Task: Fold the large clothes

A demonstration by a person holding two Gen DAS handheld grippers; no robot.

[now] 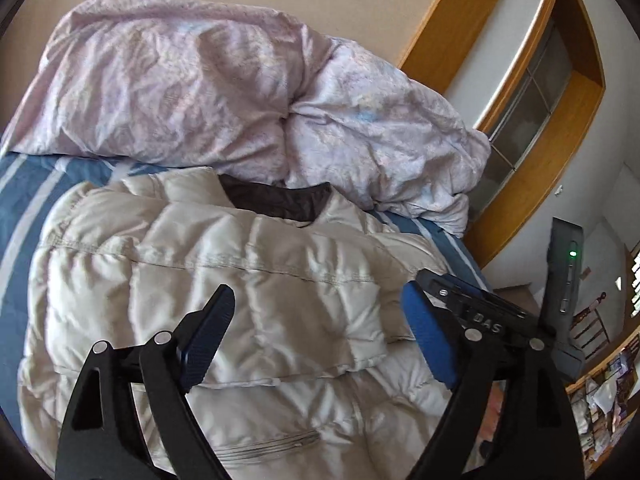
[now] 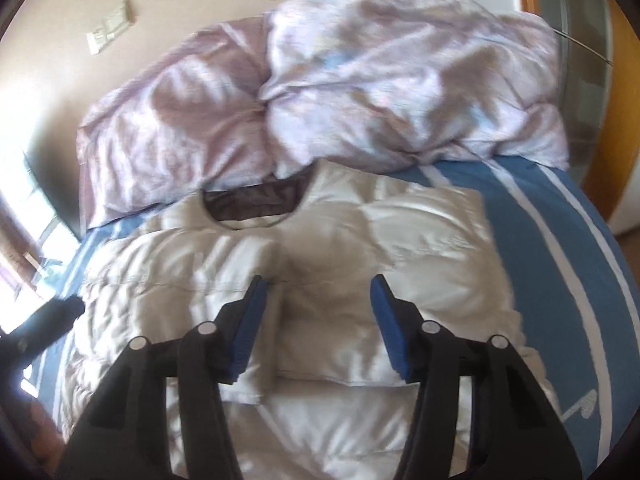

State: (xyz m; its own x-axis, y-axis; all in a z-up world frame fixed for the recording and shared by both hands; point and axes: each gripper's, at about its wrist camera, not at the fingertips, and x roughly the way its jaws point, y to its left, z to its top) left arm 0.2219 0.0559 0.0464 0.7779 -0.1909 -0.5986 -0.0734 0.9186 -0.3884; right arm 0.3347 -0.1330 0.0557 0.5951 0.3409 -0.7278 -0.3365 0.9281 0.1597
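A beige quilted puffer jacket (image 1: 224, 280) lies flat on the bed, its dark-lined collar (image 1: 276, 200) toward the duvet and its sleeves folded in over the body. It also shows in the right wrist view (image 2: 384, 232). My left gripper (image 1: 320, 304) is open and empty, hovering above the jacket's middle. My right gripper (image 2: 316, 292) is open and empty above the folded sleeves; its body (image 1: 476, 312) shows at the right of the left wrist view.
A crumpled lilac duvet (image 1: 224, 80) is piled at the bed's far end behind the jacket. The blue sheet with white stripes (image 2: 560, 248) shows around the jacket. A wooden-framed window (image 1: 540, 92) is at the right, shelves at lower right.
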